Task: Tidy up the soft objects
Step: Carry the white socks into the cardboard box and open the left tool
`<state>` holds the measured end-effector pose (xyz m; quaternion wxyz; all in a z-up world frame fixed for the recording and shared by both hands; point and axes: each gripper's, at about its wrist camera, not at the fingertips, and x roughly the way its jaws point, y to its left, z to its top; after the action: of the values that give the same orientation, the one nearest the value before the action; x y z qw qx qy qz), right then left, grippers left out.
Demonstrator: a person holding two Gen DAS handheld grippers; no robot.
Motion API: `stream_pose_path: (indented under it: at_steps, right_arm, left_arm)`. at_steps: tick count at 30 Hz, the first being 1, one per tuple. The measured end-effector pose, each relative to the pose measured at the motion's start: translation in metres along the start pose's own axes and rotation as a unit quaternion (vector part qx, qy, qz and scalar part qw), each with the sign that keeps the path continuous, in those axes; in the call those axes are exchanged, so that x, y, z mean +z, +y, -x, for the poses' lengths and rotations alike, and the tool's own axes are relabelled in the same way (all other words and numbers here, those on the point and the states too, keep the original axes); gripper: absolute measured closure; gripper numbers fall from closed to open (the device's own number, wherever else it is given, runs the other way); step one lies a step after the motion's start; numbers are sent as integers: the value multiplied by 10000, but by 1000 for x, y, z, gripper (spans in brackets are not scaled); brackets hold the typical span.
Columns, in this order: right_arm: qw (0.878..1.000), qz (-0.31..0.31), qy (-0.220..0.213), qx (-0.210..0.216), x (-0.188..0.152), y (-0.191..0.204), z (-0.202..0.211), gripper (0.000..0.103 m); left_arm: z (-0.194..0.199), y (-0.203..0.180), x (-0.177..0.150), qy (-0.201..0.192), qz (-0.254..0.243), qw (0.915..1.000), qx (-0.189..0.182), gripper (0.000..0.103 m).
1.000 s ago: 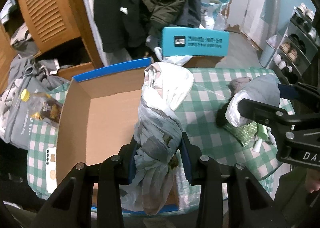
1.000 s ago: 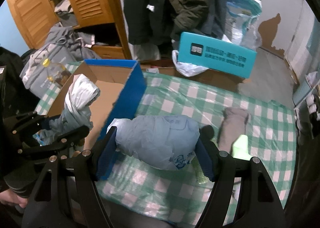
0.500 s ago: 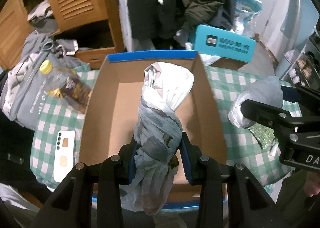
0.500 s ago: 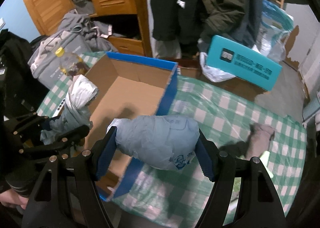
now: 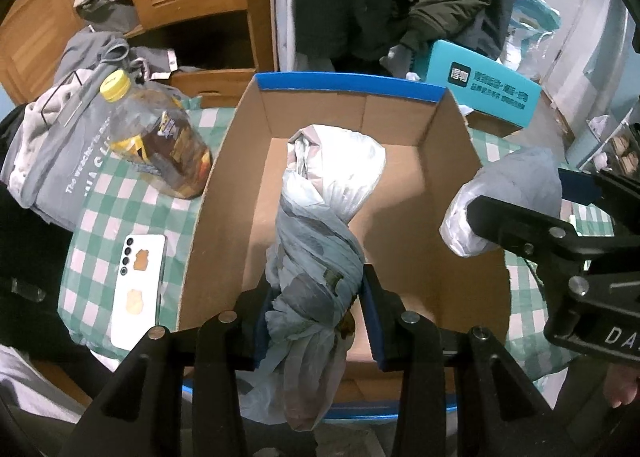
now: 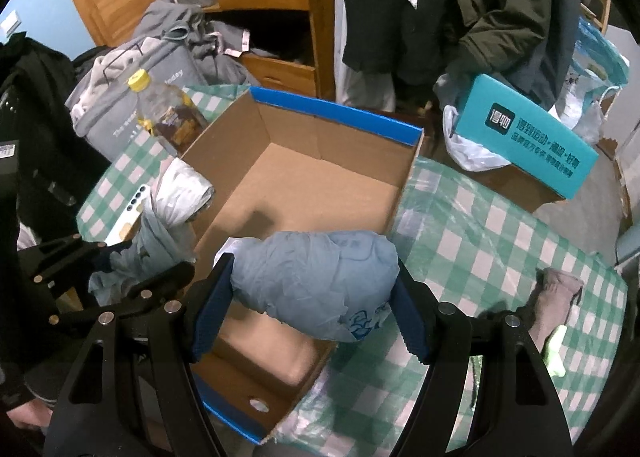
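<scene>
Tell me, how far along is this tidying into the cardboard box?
Nothing looks done yet: the cardboard box shows only a bare floor. In hand: the left gripper pinches a twisted pale bundle above the box, and the right gripper grips a blue-grey bundle over its near edge. Left: setting both down inside, then the brownish soft item lying on the checked tablecloth.

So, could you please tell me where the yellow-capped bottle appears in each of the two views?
Left wrist: bottle at upper left, lying on the checked cloth left of the cardboard box.
Right wrist: bottle at upper left, just beyond the box's left corner.
Shared landmark: the box's blue-edged far wall.
</scene>
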<state>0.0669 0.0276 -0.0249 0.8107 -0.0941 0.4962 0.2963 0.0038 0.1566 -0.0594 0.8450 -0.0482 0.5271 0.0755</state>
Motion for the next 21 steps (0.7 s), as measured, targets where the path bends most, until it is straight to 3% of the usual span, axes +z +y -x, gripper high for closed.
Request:
stream_pose_path:
  at_steps: [4,5,6,8,21]
  right_arm:
    - [10000,-29,6,58,2,0,-2,25]
    - [10000,-32,0,69,3,0,-2,24]
    - [10000,-48,1,78,3,0,-2,19]
    - [9999,-78,-17,79,3,0,-1,13]
    - [9996,-272,-98,16,1,-16,9,12]
  left_arm:
    - [0,2,1,2,83,10000,-6,54]
    - [0,3,2,2,95,10000,-12,47]
    - [0,4,2,-5,103,9999,-6,39]
    - [1,3,2,-40,104,9999,35,34]
    - [5,-4,4,-86,31,10000,-5,30]
